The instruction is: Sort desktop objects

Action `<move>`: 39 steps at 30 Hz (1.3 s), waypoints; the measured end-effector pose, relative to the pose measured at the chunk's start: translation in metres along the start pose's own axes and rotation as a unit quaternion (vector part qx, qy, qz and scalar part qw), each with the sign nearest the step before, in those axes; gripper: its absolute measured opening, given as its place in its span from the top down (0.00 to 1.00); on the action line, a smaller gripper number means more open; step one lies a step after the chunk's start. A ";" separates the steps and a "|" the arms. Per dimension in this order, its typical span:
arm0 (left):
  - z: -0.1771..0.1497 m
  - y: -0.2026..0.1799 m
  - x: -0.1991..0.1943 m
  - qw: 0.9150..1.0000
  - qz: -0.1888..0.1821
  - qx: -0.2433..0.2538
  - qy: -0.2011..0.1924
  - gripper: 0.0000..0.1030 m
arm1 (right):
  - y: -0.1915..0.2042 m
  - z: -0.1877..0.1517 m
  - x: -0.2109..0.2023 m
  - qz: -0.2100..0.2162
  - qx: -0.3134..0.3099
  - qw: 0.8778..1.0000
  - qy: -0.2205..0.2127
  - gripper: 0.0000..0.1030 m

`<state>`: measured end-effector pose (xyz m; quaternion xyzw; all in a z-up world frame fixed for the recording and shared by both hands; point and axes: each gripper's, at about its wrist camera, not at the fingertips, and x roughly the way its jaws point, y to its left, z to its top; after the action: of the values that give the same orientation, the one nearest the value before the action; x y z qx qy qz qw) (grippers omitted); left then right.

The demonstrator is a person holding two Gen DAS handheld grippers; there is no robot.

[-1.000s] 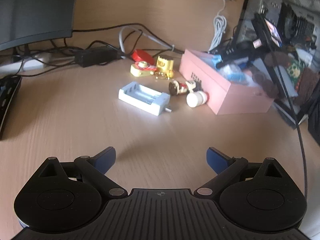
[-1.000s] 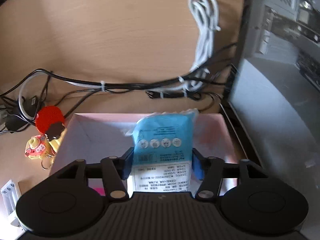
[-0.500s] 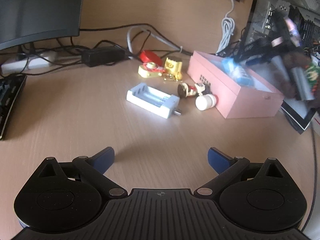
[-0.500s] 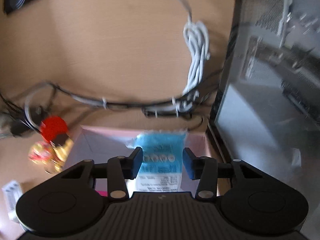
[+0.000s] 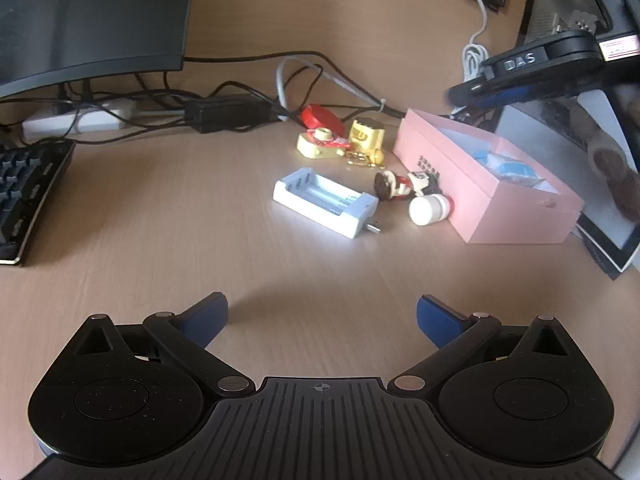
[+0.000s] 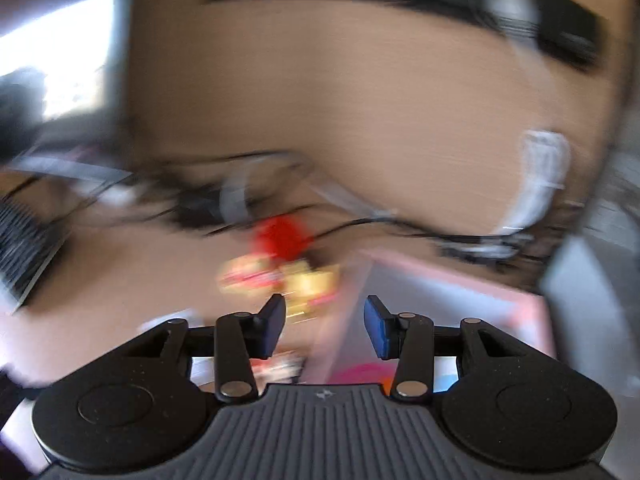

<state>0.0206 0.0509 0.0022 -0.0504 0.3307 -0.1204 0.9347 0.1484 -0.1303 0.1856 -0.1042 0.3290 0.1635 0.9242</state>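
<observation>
- Left hand-held gripper (image 5: 322, 316): jaws spread wide and empty over bare bench (image 5: 160, 240); the white battery charger (image 5: 326, 203) lies ahead of it and could skid when pinched.
- Right hand-held gripper (image 6: 325, 326): empty, jaws partly closed after narrowing; moving fast, it may clip the pink box (image 5: 486, 184) below, where the blue packet (image 5: 506, 164) lies.

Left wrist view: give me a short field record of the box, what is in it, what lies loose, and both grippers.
box: pink box, open top
in box: blue packet
loose on desk: white battery holder, small figurine, two yellow toys
left gripper: open, nothing between fingers
right gripper: empty, view blurred
</observation>
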 end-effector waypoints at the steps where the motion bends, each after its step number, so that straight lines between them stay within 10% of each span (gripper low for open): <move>1: 0.000 0.000 0.000 1.000 0.004 0.000 0.000 0.00 | 0.014 0.000 0.006 0.011 -0.008 1.000 0.012 0.59; 12: -0.001 0.003 -0.001 1.000 0.009 -0.008 -0.003 0.00 | 0.042 -0.008 0.092 -0.052 -0.014 0.995 0.088 0.65; 23: -0.002 0.005 -0.001 1.000 -0.001 -0.011 -0.005 0.00 | 0.024 -0.067 -0.019 0.063 -0.016 0.995 0.075 0.64; 27: -0.002 0.004 -0.001 1.000 0.003 -0.007 -0.003 0.00 | 0.005 -0.097 -0.056 0.029 -0.020 0.999 0.011 0.36; 31: -0.001 0.000 0.001 1.000 0.017 -0.001 0.000 0.00 | 0.000 -0.128 -0.057 0.057 -0.017 0.998 0.015 0.33; 39: -0.002 -0.012 0.001 0.999 0.023 0.029 0.005 0.00 | -0.006 -0.158 -0.035 0.055 0.004 0.998 0.012 0.59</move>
<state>0.0178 0.0393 0.0027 -0.0148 0.3332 -0.1087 0.9365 0.0346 -0.1911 0.0878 -0.0840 0.3459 0.2119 0.9102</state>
